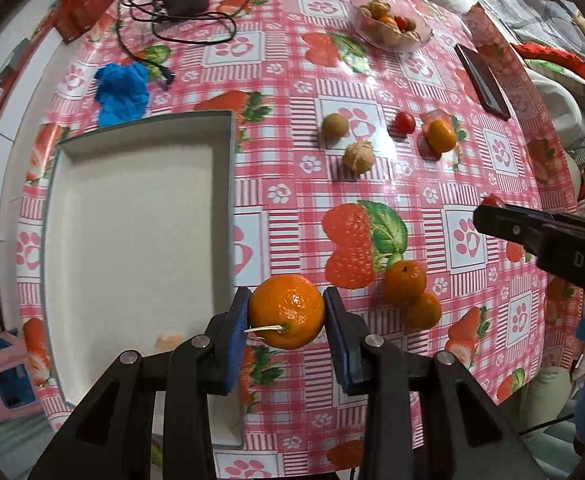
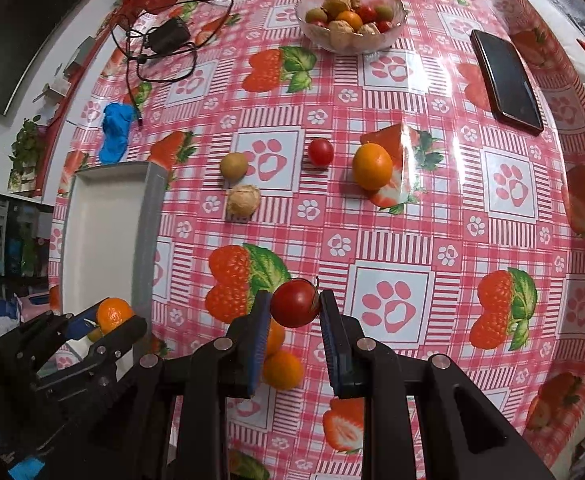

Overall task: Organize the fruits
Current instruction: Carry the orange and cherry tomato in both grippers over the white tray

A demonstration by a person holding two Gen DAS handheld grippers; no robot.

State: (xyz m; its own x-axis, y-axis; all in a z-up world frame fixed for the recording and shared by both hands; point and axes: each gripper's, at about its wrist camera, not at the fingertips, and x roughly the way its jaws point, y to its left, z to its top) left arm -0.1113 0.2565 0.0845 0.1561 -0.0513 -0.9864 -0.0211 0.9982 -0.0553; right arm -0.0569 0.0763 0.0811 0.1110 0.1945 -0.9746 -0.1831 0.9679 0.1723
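My left gripper (image 1: 286, 312) is shut on a stemmed orange mandarin (image 1: 287, 311), held just right of the white tray (image 1: 132, 240); it also shows in the right wrist view (image 2: 113, 316). My right gripper (image 2: 294, 308) is shut on a red cherry tomato (image 2: 294, 303) above the table. Two mandarins (image 1: 412, 294) lie on the cloth below it (image 2: 282, 368). Further off lie a kiwi-like fruit (image 2: 233, 165), a walnut (image 2: 243, 200), a second tomato (image 2: 320, 151) and an orange (image 2: 372, 166).
A glass bowl (image 2: 350, 42) of mixed fruit and nuts stands at the back. A phone (image 2: 508, 80) lies at back right. A black charger with cable (image 2: 168, 38) and a blue glove (image 2: 115, 130) lie at the left. The table edge curves close on the right.
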